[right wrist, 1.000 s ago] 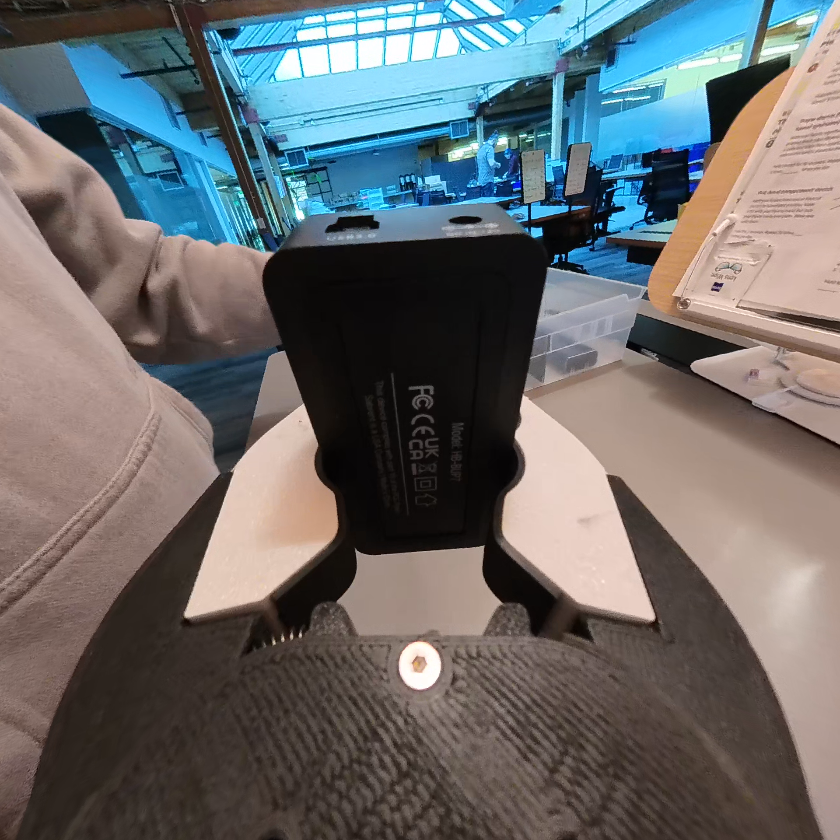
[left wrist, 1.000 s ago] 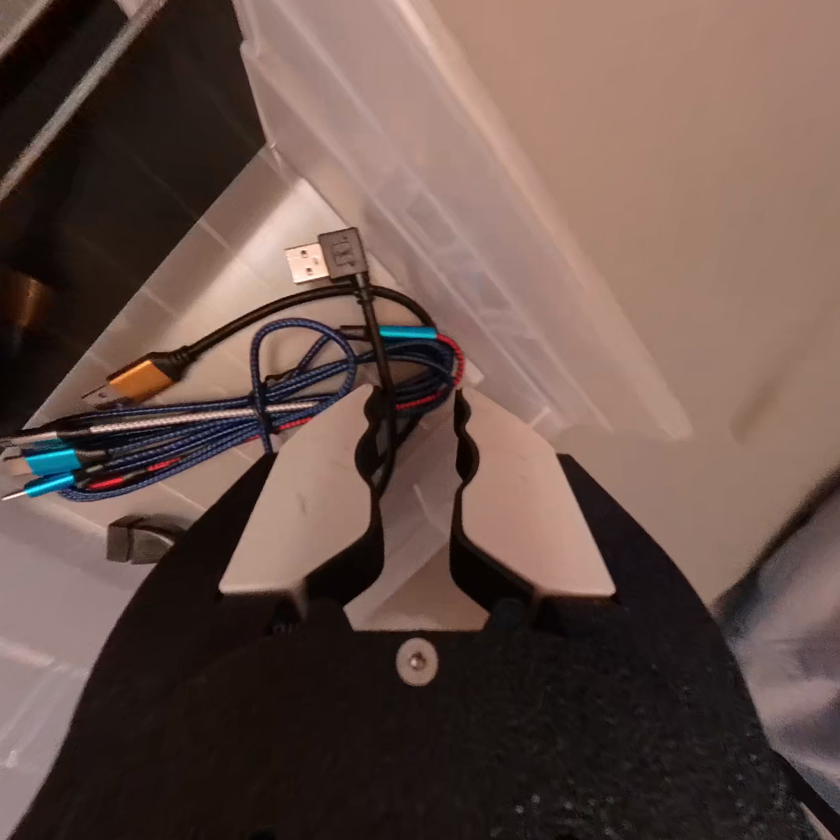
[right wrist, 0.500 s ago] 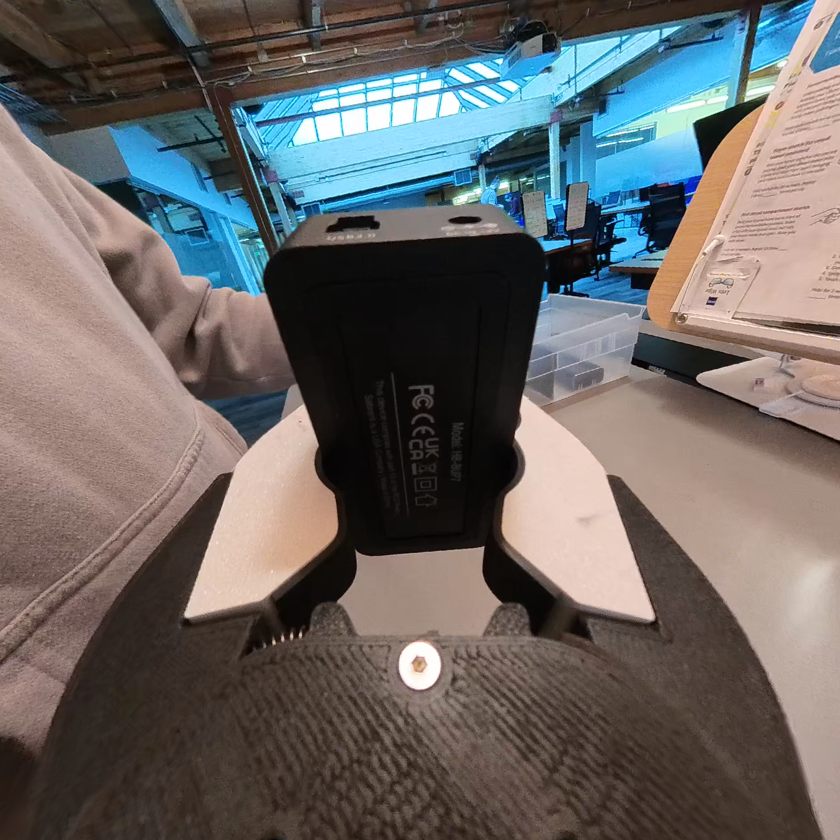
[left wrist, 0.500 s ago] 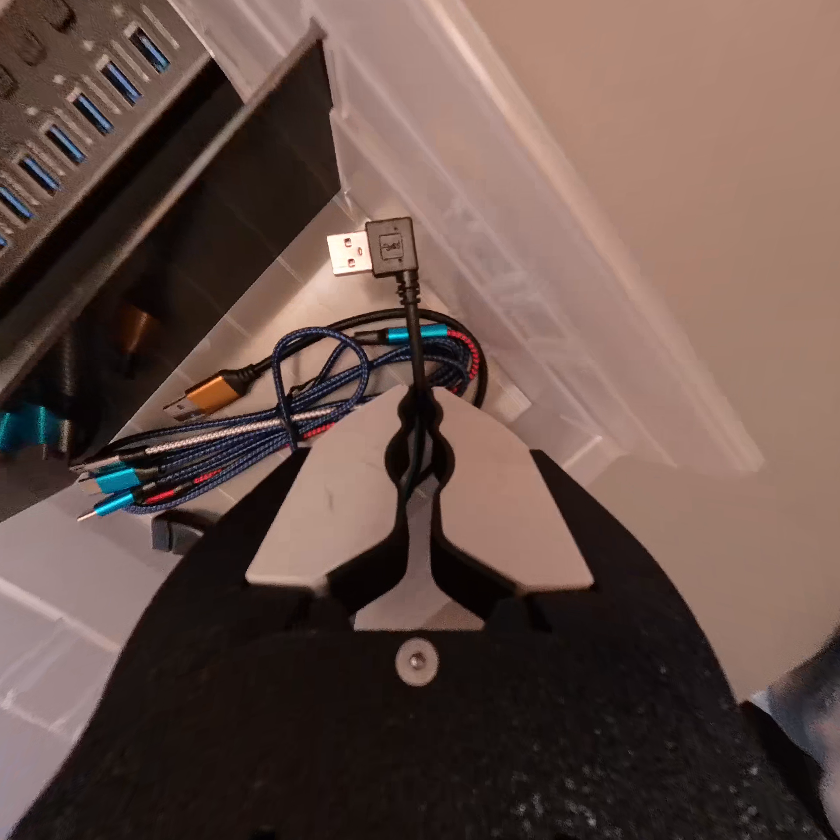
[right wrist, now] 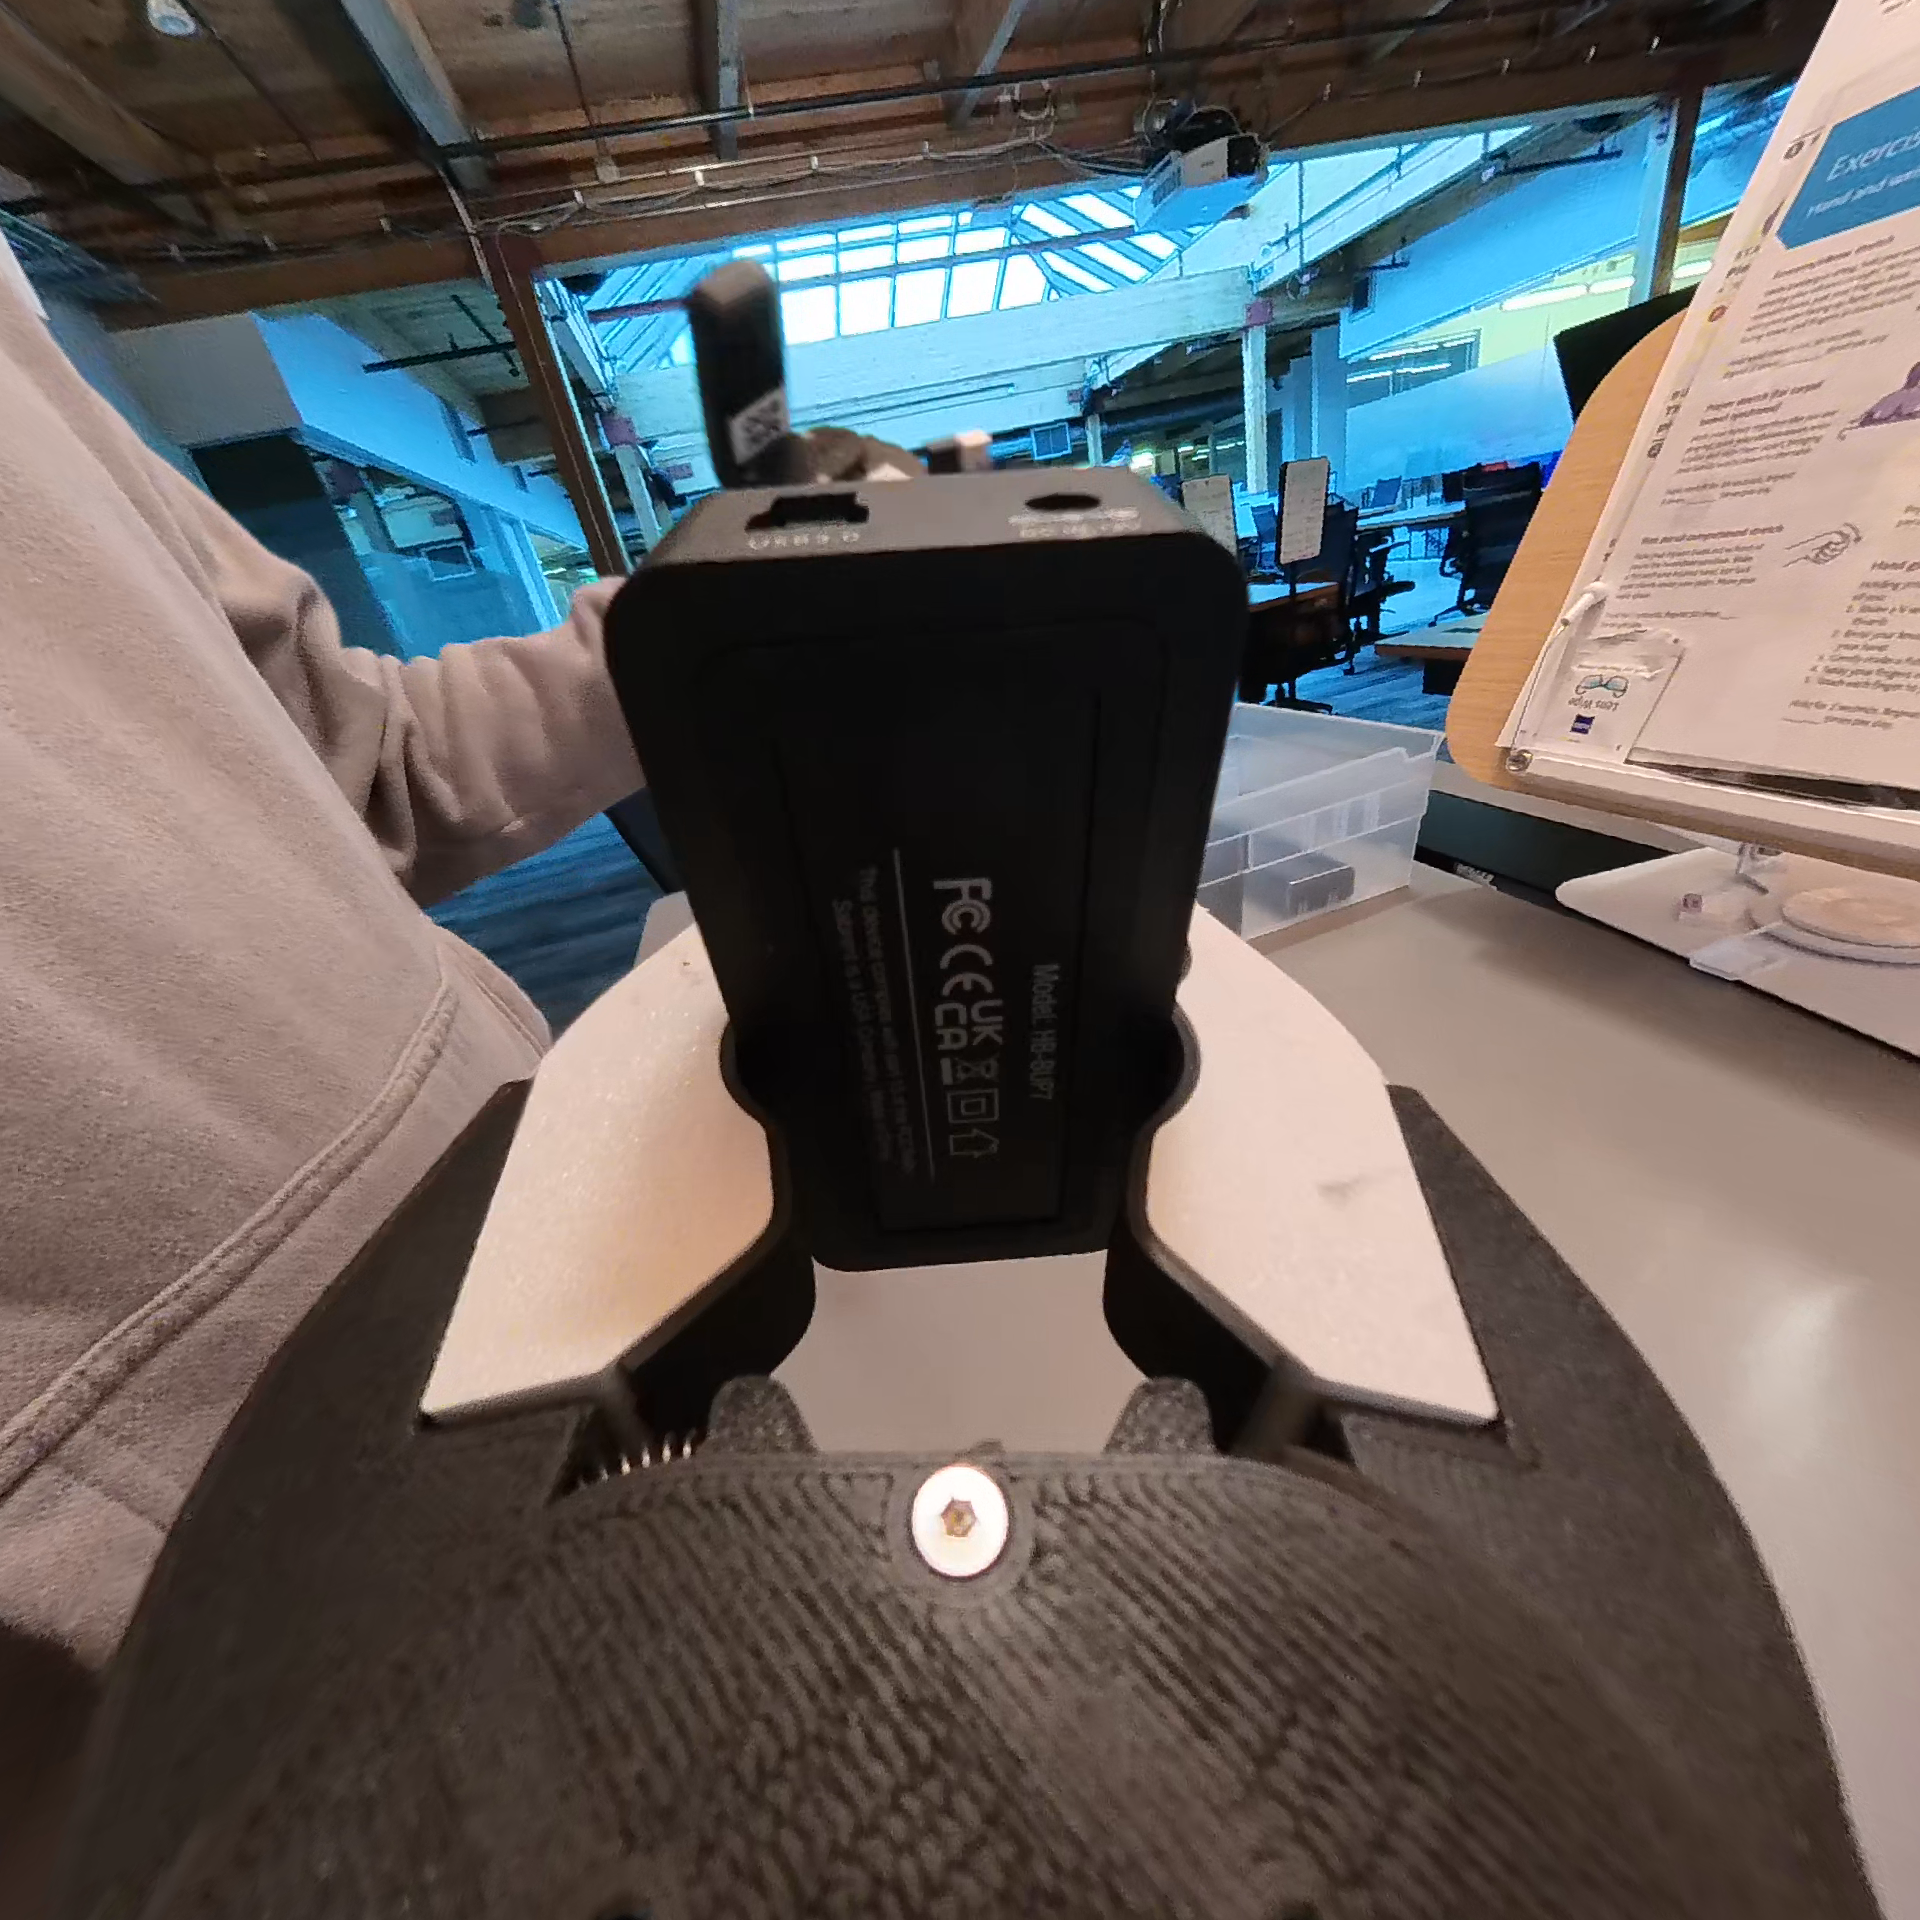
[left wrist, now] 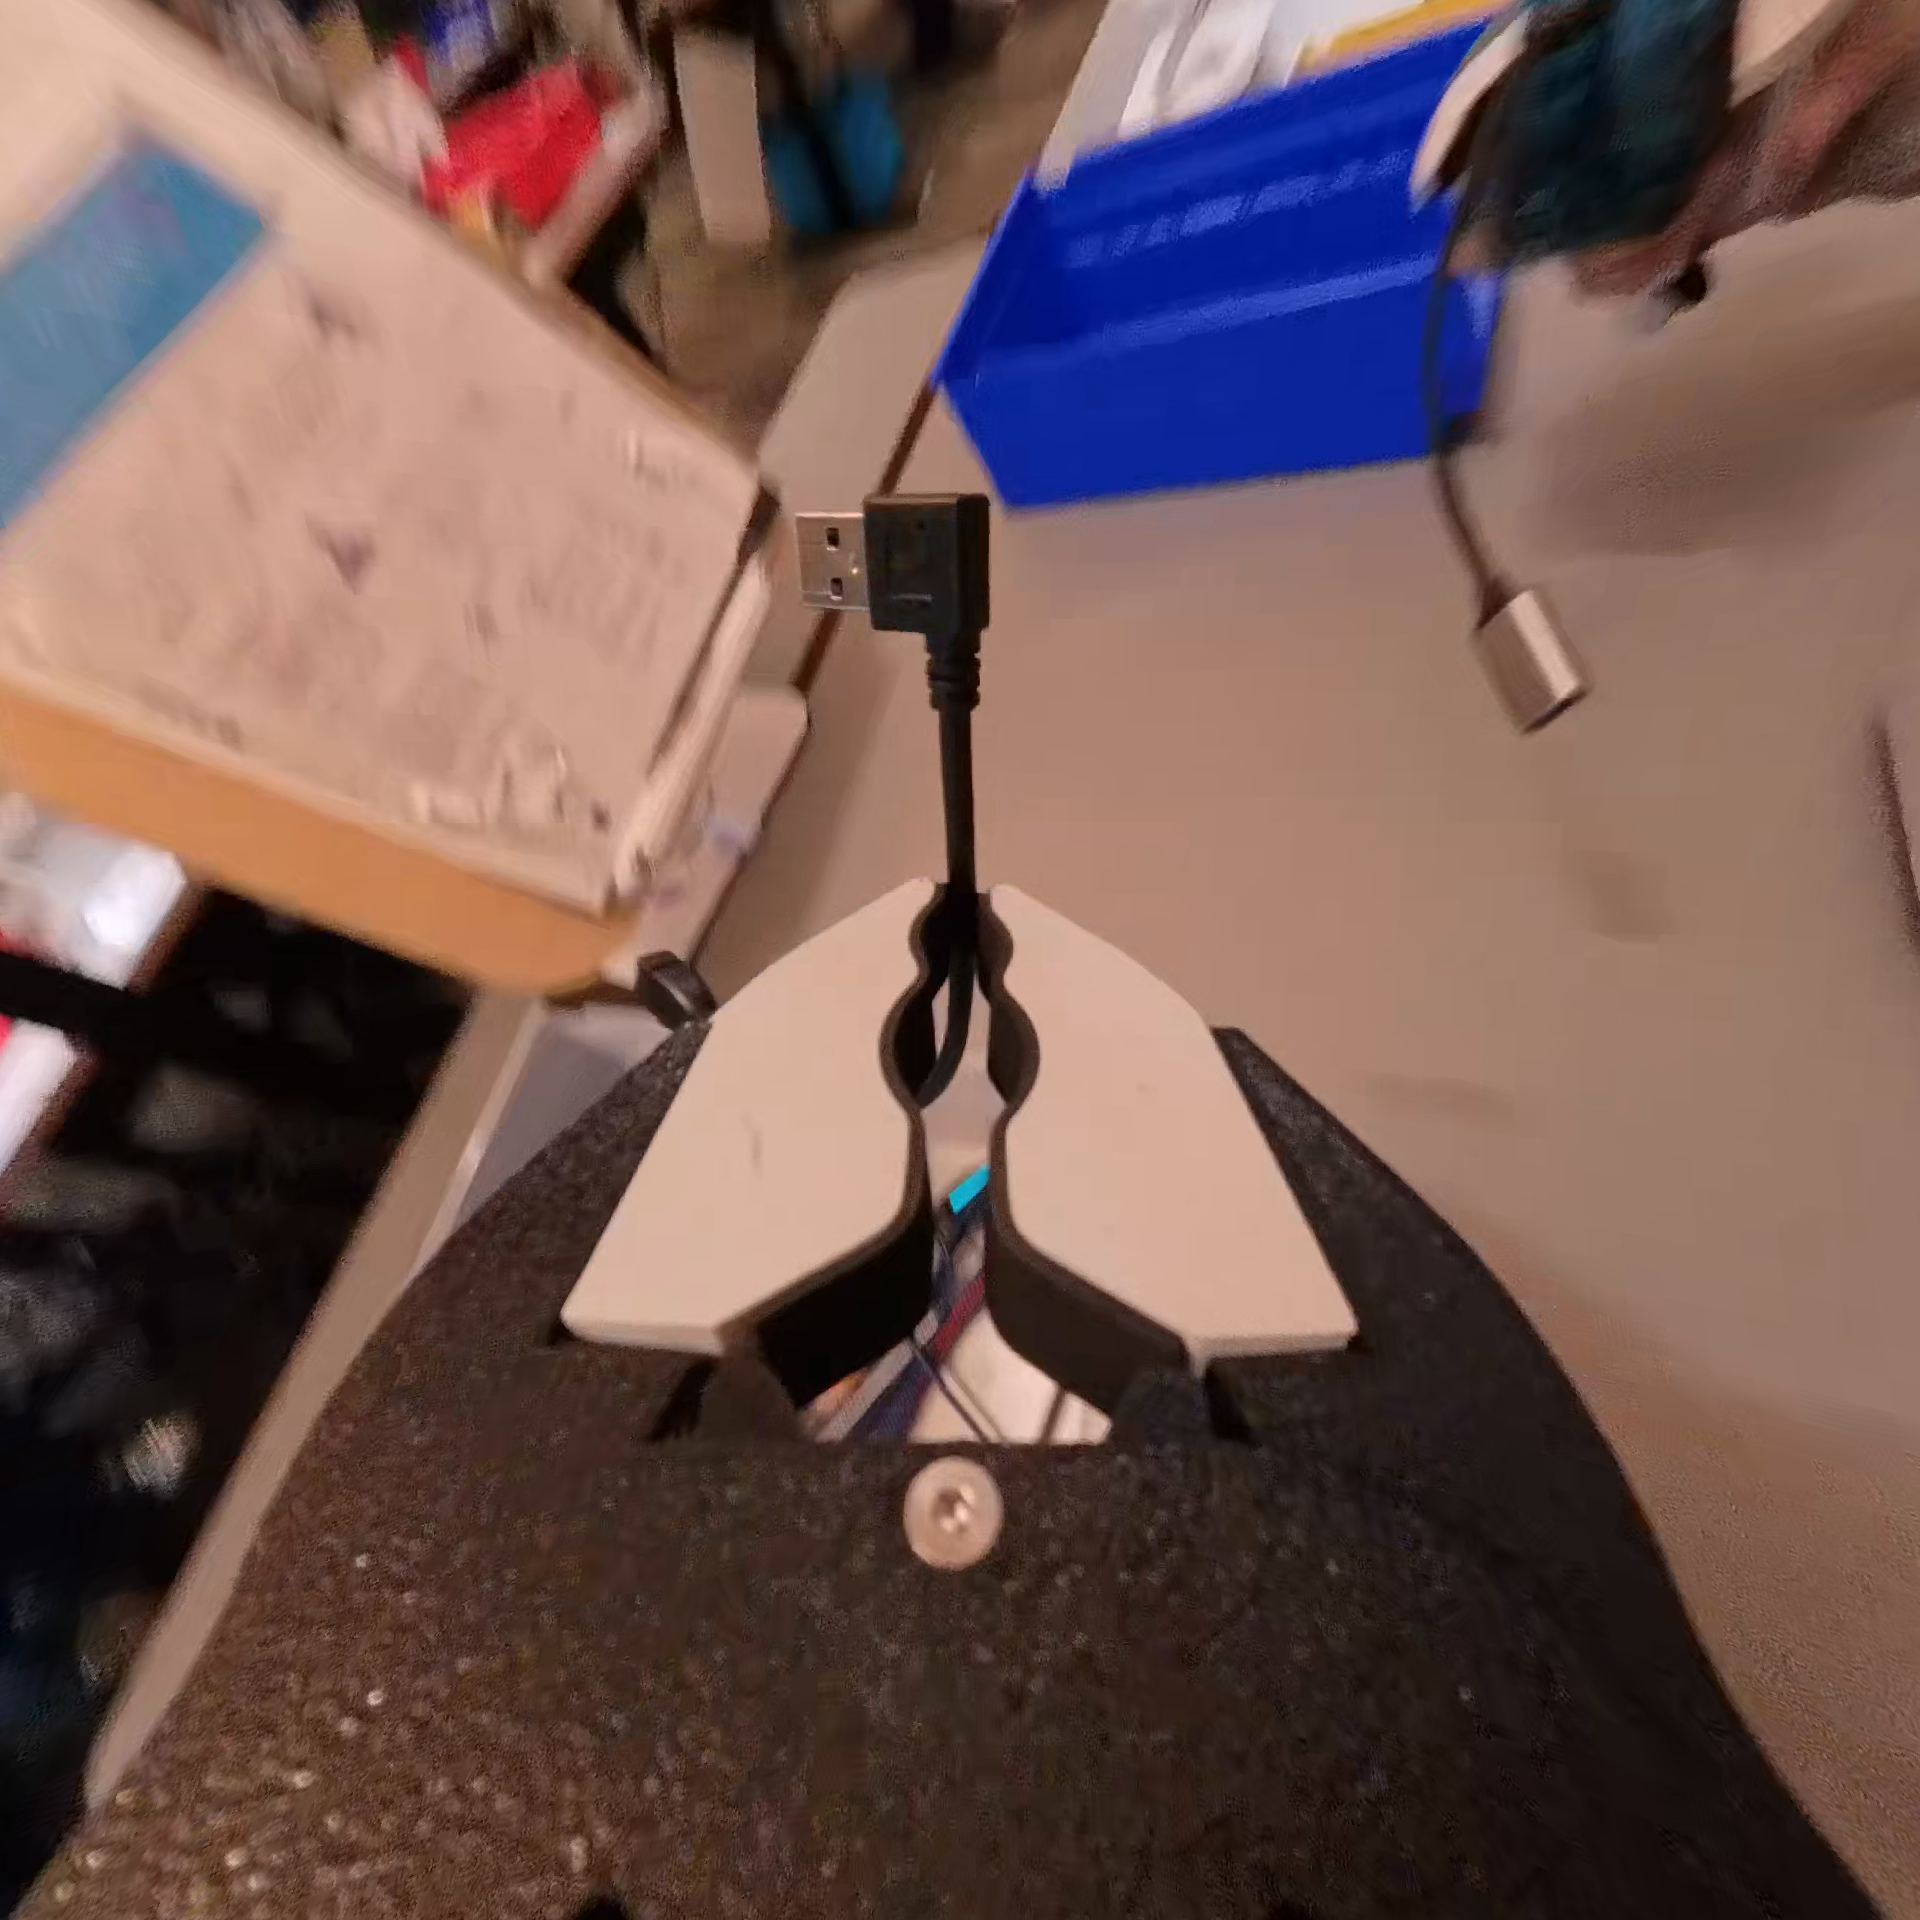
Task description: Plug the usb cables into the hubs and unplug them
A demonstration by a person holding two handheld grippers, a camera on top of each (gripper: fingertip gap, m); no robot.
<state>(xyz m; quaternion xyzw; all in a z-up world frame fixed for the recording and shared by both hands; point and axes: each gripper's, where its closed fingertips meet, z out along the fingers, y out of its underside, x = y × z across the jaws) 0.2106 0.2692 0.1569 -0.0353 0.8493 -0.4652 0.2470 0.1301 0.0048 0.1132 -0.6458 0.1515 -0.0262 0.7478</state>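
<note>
My left gripper point(left wrist: 961, 896) is shut on a thin black USB cable point(left wrist: 958, 790) and holds it in the air. The cable's right-angle USB-A plug point(left wrist: 896, 561) stands above the fingertips, with its metal end pointing left. My right gripper point(right wrist: 951, 966) is shut on a black USB hub point(right wrist: 925, 831), held upright with its labelled underside facing the camera. Two sockets show on the hub's top edge. A dark blurred object point(right wrist: 740, 384) and a small pale tip point(right wrist: 956, 449) rise just behind the hub; I cannot tell what they are.
In the left wrist view there are a blue bin point(left wrist: 1226, 343), a hanging grey connector point(left wrist: 1527, 665), a tilted wooden board with papers point(left wrist: 343, 582) and the beige table point(left wrist: 1351, 935). In the right wrist view there are a person's sleeve point(right wrist: 208, 831), a clear plastic box point(right wrist: 1320, 810) and a document stand point(right wrist: 1714, 540).
My left gripper closed on the black cable, lifted it out of the clear box and swung towards the table and blue bin. My right gripper kept hold of the hub.
</note>
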